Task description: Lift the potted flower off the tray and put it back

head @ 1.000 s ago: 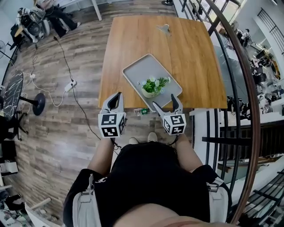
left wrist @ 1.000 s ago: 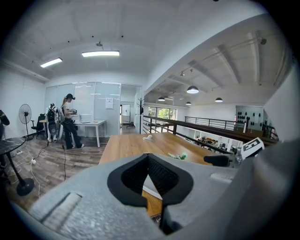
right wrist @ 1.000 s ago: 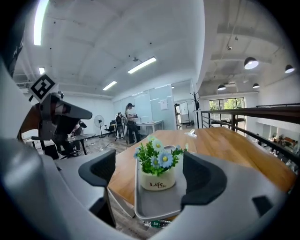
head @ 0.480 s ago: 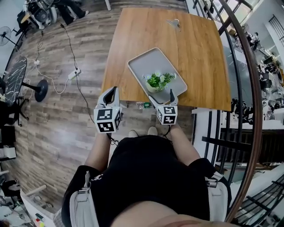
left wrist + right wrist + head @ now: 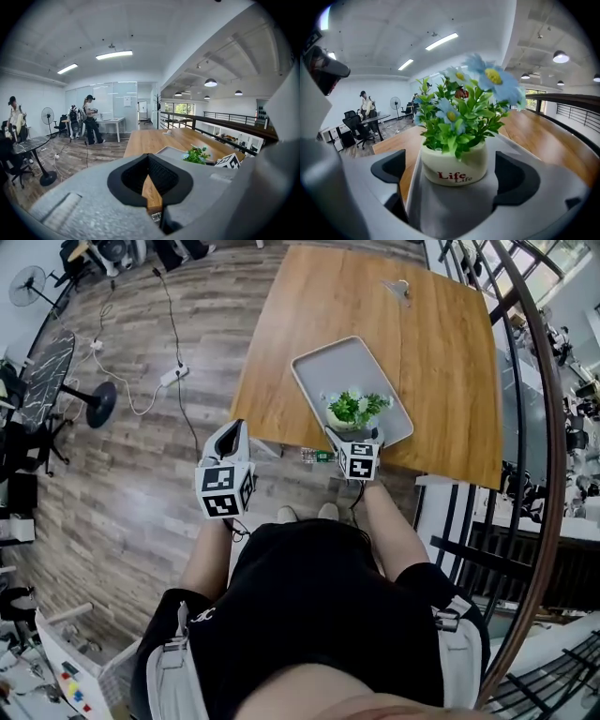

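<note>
- State of task: the potted flower point(image 5: 452, 159) stands on the tray point(image 5: 328, 367), at the corner nearest the right gripper point(image 5: 356, 435). Nothing holds it.
- Right gripper: the jaws have just been opening and now stand wide apart. The white pot is between them, with a clear gap to each pad and no contact.
- Left gripper point(image 5: 236, 427): jaws together, tips meeting, nothing in them. It hangs well to the left of the right gripper, short of the table point(image 5: 281, 334) edge and over the floor. The tray lies ahead of it and to its right.
- Judgement: this reads as the line-up for the grasp. No part of the task shows as done. Closing on the pot, raising it clear of the tray and setting it back down all appear to remain.
- The rest of the tray stretches away beyond the right gripper's jaws and carries nothing else.
- Count: potted flower, one. Tray, one. Table, one. Grippers, two.
- One small pale object point(image 5: 398, 287) lies at the table's far end, well beyond both grippers. It is too small to identify.
</note>
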Action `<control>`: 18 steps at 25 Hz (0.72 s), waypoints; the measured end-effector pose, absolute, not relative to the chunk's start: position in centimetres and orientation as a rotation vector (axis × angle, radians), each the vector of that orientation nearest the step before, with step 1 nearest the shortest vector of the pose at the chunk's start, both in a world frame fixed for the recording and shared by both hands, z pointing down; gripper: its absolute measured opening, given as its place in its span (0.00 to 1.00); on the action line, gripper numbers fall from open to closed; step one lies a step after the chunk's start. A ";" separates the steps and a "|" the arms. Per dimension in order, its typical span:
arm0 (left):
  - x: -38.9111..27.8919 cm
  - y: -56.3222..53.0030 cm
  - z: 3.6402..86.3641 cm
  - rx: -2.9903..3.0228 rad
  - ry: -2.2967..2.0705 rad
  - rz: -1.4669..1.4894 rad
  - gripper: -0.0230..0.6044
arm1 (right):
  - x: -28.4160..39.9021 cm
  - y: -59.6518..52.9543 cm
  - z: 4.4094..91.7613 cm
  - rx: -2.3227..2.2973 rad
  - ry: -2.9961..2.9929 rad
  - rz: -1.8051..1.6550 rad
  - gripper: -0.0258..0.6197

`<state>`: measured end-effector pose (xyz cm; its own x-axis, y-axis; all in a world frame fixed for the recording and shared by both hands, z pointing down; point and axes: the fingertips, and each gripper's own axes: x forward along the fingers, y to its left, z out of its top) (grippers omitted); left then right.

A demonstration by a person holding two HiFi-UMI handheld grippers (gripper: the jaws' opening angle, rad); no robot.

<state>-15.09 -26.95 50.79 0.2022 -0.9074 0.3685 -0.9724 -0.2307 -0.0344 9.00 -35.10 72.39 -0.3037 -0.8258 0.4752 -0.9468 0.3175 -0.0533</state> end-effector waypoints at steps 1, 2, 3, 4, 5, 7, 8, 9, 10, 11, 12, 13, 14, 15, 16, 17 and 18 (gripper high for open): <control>-15.4 -26.8 50.9 2.257 -1.813 0.465 0.06 | 9.1 -35.4 72.7 1.575 -2.222 0.461 0.94; -15.6 -26.7 51.1 2.247 -1.821 0.465 0.06 | 9.1 -35.7 72.9 1.573 -2.217 0.458 0.94; -15.9 -26.7 51.3 2.238 -1.828 0.465 0.06 | 9.2 -36.1 73.0 1.575 -2.212 0.456 0.94; -16.1 -26.7 51.4 2.230 -1.835 0.465 0.06 | 9.3 -36.5 73.1 1.582 -2.207 0.457 0.94; -16.3 -26.8 51.4 2.225 -1.841 0.465 0.06 | 9.4 -37.0 73.1 1.591 -2.202 0.460 0.94; -16.6 -26.9 51.4 2.218 -1.851 0.466 0.06 | 9.6 -37.9 72.9 1.611 -2.198 0.458 0.94; -16.7 -26.9 51.4 2.214 -1.856 0.467 0.06 | 9.6 -38.3 72.8 1.612 -2.200 0.450 0.94; -16.8 -26.9 51.3 2.210 -1.861 0.468 0.06 | 9.5 -38.6 72.7 1.608 -2.204 0.443 0.94; -17.0 -26.9 51.3 2.205 -1.866 0.469 0.06 | 9.4 -38.8 72.7 1.602 -2.208 0.435 0.94; -17.2 -26.9 51.4 2.199 -1.872 0.469 0.06 | 9.2 -39.1 72.8 1.600 -2.212 0.428 0.94; -17.4 -26.9 51.4 2.193 -1.878 0.469 0.06 | 9.1 -39.3 72.8 1.600 -2.213 0.424 0.94; -17.6 -26.9 51.5 2.186 -1.884 0.469 0.06 | 9.1 -39.6 73.0 1.601 -2.212 0.424 0.94; -17.7 -26.9 51.5 2.180 -1.889 0.471 0.06 | 9.0 -39.9 73.2 1.600 -2.210 0.430 0.94; -17.9 -26.9 51.6 2.173 -1.895 0.472 0.06 | 8.9 -40.1 73.4 1.595 -2.210 0.438 0.94; -18.1 -26.9 51.6 2.167 -1.900 0.472 0.06 | 8.8 -40.3 73.5 1.590 -2.212 0.444 0.94; -18.3 -26.9 51.6 2.161 -1.904 0.473 0.06 | 8.7 -40.4 73.6 1.584 -2.216 0.447 0.94; -18.6 -26.8 51.6 2.155 -1.908 0.474 0.06 | 8.6 -40.5 73.6 1.580 -2.220 0.449 0.94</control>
<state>-18.61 -26.85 51.65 0.1030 -0.9182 0.3825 -0.9905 -0.1299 -0.0453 8.57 -40.48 73.59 -0.2971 -0.8269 0.4775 -0.9474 0.3174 -0.0398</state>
